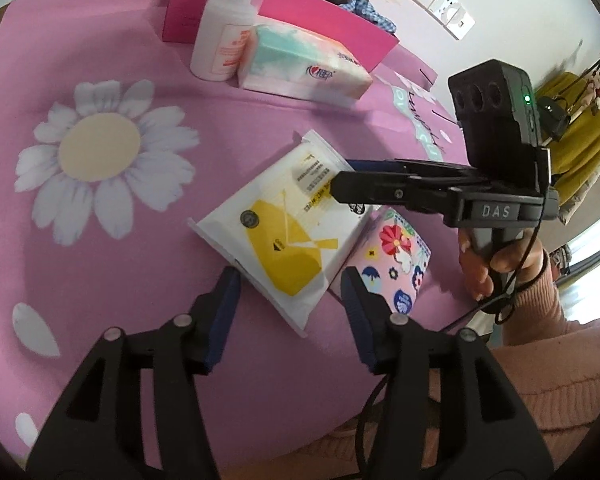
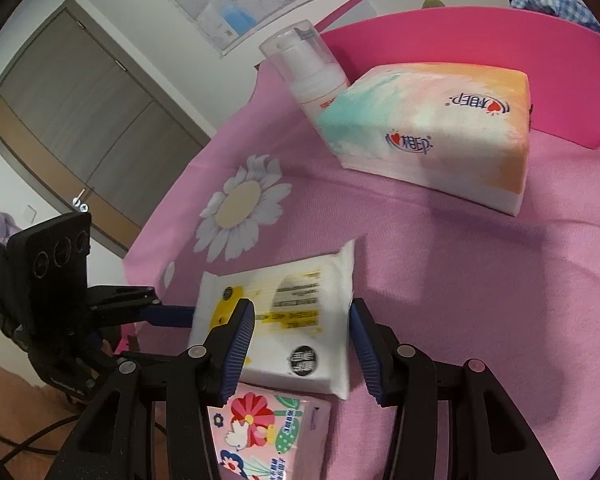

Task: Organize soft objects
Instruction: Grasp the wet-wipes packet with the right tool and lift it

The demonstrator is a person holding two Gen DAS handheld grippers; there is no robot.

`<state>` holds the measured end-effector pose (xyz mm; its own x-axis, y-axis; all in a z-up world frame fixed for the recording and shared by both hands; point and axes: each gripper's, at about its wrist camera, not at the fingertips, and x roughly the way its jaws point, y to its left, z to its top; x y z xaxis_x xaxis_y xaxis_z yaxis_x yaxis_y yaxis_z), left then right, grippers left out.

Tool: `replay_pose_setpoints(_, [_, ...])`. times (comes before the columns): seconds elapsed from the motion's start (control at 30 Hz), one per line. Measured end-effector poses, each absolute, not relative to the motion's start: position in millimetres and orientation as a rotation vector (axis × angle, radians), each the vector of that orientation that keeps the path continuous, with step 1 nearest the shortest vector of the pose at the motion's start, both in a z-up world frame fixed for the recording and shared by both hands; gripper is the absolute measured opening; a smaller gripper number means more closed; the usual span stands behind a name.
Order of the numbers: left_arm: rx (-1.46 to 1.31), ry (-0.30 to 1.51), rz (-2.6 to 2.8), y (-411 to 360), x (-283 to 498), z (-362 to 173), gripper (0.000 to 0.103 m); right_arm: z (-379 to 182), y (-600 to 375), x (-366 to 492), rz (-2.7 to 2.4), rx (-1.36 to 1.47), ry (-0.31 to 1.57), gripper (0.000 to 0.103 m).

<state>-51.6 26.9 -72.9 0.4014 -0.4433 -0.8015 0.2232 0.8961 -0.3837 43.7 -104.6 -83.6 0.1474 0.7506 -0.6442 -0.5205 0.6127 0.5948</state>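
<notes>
Wipes pack [image 2: 284, 320] between right gripper's [image 2: 302, 344] parted jaws; untouched.

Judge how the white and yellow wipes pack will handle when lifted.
The wipes pack looks like a soft film pouch, so it would probably sag if lifted by one edge. Its glossy wrapper may slip. It lies partly on the floral tissue pack, which might shift.

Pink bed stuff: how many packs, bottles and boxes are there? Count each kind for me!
Soft packs: 3 (white and yellow wet-wipe pack, small pink flowery tissue pack, big pastel tissue pack)
Bottles: 1 (white pump bottle with clear cap)
Boxes: 1 (bright pink open cardboard box)
Total: 5
</notes>
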Motion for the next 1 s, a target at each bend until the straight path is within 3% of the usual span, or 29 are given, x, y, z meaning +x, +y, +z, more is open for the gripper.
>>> replay_pose_setpoints(1.0, [-0.225,0.971,-0.397,25,-8,-40,0.053,-43,-140,38,0.839,0.329,0.944,0.045])
